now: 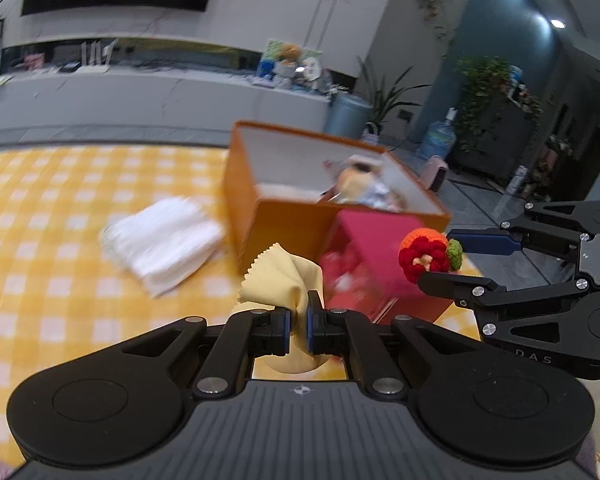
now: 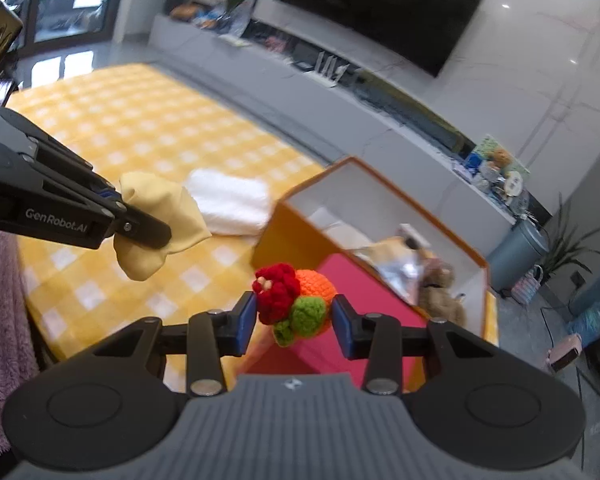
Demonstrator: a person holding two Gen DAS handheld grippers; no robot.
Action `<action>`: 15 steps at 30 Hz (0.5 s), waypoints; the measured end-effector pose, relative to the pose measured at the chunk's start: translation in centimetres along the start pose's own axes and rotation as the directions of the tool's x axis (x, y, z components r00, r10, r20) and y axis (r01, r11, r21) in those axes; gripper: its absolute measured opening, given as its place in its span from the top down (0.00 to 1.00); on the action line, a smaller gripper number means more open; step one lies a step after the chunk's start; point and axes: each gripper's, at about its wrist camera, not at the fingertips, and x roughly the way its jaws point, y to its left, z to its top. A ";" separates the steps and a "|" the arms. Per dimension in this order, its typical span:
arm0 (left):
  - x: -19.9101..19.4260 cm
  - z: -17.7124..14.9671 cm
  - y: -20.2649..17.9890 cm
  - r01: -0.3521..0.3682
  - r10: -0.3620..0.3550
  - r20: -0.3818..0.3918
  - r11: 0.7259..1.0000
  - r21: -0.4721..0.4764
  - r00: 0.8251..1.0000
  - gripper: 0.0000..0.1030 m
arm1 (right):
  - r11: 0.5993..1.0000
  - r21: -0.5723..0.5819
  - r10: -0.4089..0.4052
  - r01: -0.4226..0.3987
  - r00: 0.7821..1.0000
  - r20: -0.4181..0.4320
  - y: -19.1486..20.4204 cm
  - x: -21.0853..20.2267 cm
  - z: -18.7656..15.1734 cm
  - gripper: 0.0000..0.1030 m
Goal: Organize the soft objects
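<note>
Your left gripper [image 1: 298, 316] pinches a yellow cloth [image 1: 284, 276]; your right gripper [image 2: 295, 322] clasps a crocheted ball [image 2: 300, 300]. The orange box [image 1: 244, 208] near the table's far edge holds plush toys [image 1: 364, 188].

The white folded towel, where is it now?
The white folded towel lies on the yellow checked cloth, left of the orange box in the left wrist view, beyond the yellow cloth.

Matt yellow cloth [image 1: 284, 276], knitted woolly toy [image 2: 300, 300], glossy cardboard box [image 1: 268, 220].
</note>
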 end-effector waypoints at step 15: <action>4.7 4.5 -4.1 0.093 -0.093 -0.006 0.994 0.052 0.996 0.93 | 0.981 0.193 0.022 -0.014 0.999 -0.039 -7.6 1.5 -2.1 1.00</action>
